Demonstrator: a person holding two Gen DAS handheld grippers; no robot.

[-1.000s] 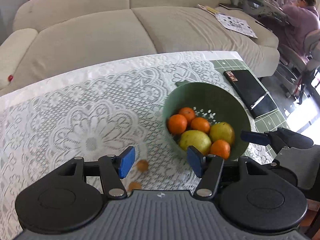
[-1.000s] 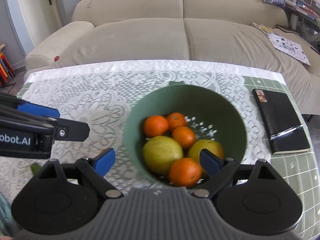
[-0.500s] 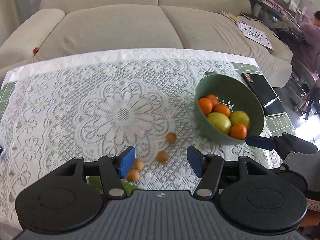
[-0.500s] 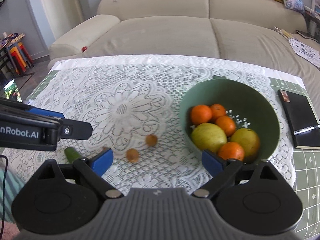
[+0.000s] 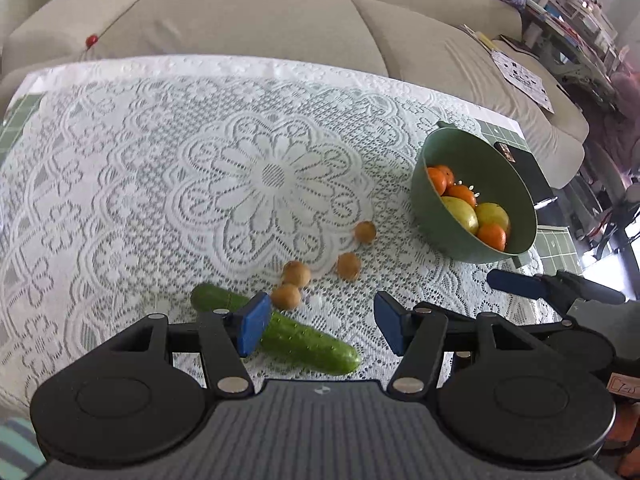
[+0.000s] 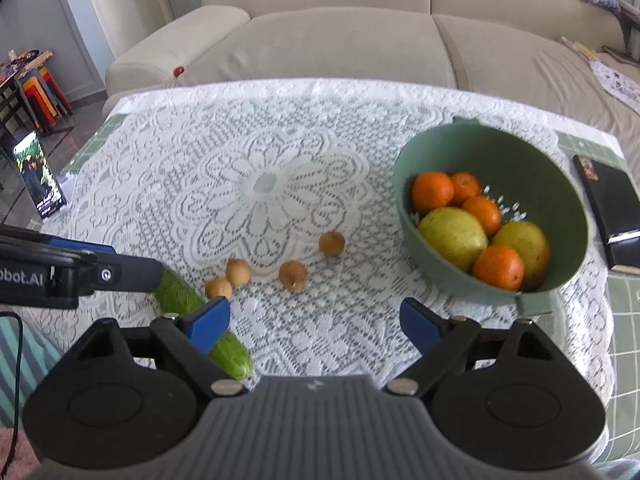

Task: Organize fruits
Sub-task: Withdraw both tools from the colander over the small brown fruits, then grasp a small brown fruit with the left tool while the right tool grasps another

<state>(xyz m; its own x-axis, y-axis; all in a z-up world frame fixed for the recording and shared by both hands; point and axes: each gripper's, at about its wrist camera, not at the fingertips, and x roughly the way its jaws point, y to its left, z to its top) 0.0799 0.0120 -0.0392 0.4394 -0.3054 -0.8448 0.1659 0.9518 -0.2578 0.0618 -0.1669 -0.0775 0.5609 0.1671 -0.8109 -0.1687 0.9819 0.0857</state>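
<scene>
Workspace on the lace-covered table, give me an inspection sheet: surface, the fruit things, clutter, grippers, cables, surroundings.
Surface: white lace tablecloth over a green gridded mat.
Job's things: green colander bowl at the right, holding four oranges and two yellow-green fruits; four small brown fruits loose on the cloth; cucumber at the near left.
Clutter: black notebook right of the bowl; phone propped at the far left edge.
Grippers: left gripper open, nothing held, over the cucumber's end; right gripper jaws closing a little, nothing between them.
Cables: thin dark cable at the lower left.
Surroundings: beige sofa behind the table; stacked stools at left.
</scene>
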